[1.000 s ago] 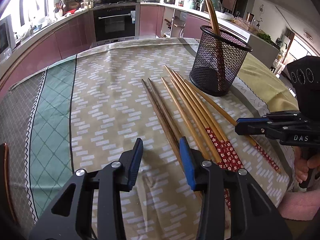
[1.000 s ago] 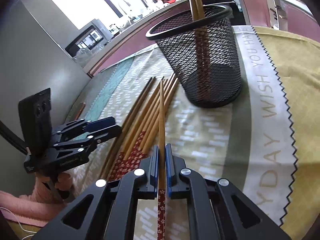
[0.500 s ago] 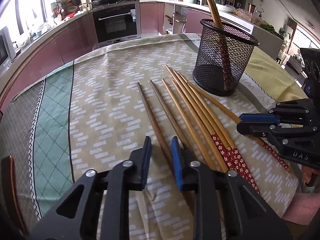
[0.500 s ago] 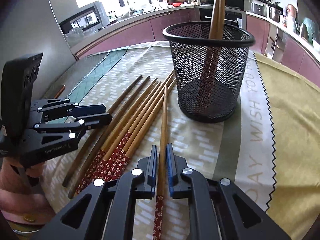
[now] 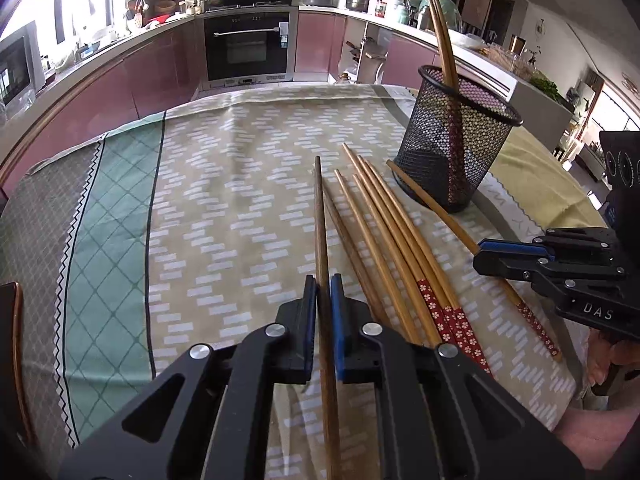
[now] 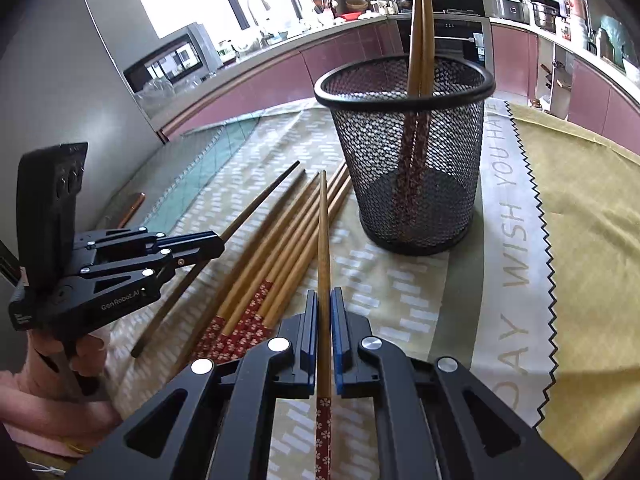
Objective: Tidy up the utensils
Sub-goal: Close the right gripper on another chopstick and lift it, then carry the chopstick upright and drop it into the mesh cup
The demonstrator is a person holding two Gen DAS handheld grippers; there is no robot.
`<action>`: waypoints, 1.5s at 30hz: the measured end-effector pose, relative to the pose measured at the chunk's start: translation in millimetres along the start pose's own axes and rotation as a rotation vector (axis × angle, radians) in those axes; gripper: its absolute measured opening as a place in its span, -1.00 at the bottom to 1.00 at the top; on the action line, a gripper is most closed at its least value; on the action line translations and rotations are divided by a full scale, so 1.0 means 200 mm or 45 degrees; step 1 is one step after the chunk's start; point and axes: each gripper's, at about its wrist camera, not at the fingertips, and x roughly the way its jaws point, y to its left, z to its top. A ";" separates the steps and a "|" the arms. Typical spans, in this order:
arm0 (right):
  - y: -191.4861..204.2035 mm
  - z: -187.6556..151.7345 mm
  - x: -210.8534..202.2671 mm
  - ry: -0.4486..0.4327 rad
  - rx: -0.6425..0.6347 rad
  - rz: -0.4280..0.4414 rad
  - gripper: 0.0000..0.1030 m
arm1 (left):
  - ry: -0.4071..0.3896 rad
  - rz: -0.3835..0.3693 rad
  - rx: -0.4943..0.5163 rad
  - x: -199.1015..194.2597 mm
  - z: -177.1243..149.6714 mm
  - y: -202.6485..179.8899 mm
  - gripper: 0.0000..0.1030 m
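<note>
Left claw point(image 5: 324, 280) clamps a dark chopstick point(image 5: 319, 216); right claw point(image 6: 325, 294) clamps a light chopstick point(image 6: 323, 232), apparently raised. Basket point(image 6: 404, 168) stands far right.

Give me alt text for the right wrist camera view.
The right gripper is shut on a light chopstick with a red flowered end, aimed toward a black mesh cup holding two chopsticks. More chopsticks lie left.

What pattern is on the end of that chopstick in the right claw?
Red with small white flowers on the chopstick, clearest in the right wrist view.
</note>
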 end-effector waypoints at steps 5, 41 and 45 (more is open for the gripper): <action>0.02 0.01 -0.06 -0.048 -0.009 0.068 -0.89 | -0.060 -0.061 -0.014 -0.09 0.02 0.01 -0.85; -0.03 0.38 -0.62 -0.508 -0.072 0.071 -0.89 | -0.524 -0.405 0.038 -0.70 0.47 -0.12 -0.85; -0.04 0.45 -0.68 -0.560 -0.092 0.065 -0.89 | -0.559 -0.400 0.053 -0.71 0.56 -0.16 -0.85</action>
